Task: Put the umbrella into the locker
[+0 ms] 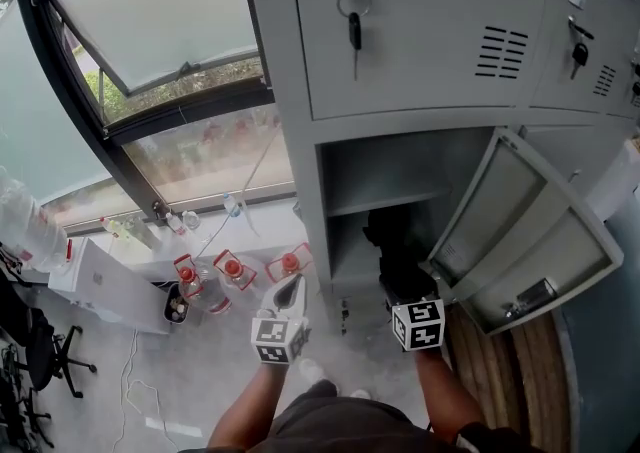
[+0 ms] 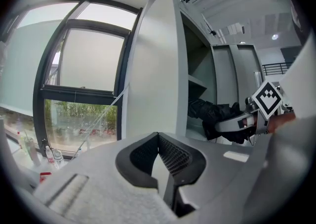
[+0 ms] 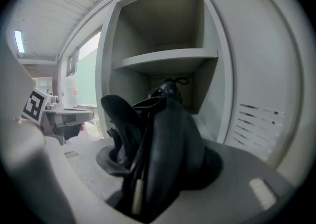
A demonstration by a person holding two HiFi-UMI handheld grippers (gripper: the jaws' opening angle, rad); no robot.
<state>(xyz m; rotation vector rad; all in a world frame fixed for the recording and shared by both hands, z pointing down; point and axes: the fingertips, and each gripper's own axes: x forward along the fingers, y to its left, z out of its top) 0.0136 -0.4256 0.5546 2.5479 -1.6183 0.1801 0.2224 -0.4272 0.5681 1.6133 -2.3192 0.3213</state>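
**Head view.** Setting: grey floor beside a tilted window (image 1: 160,16), with red-capped bottles (image 1: 232,269) on the floor below it.
- The locker (image 1: 420,61) stands to the right, and its lower door (image 1: 520,231) is swung wide so the compartment is open to reach.
- The right gripper (image 1: 402,286) reaches into that opening with the umbrella (image 1: 393,239), a dark folded bundle lying under the inner shelf (image 1: 385,203).
- The left gripper (image 1: 290,291) hangs outside the locker, near the bottles and well apart from the door. It likely keeps clear because the job needs only one claw.

**Left gripper view.** The left gripper (image 2: 159,141) has its pads closed tip to tip with nothing between them. The locker's side wall (image 2: 153,69) fills the centre. To the right, the right gripper (image 2: 242,121) carries the umbrella (image 2: 212,114) at the compartment mouth.

**Right gripper view.** The right gripper (image 3: 160,166) is clamped wide around the umbrella (image 3: 163,139), which is gripped across its bulky folds. The far end points under the shelf (image 3: 168,59), apparently lined up to slide into the lower space. The left gripper (image 3: 64,116) shows at the left edge.
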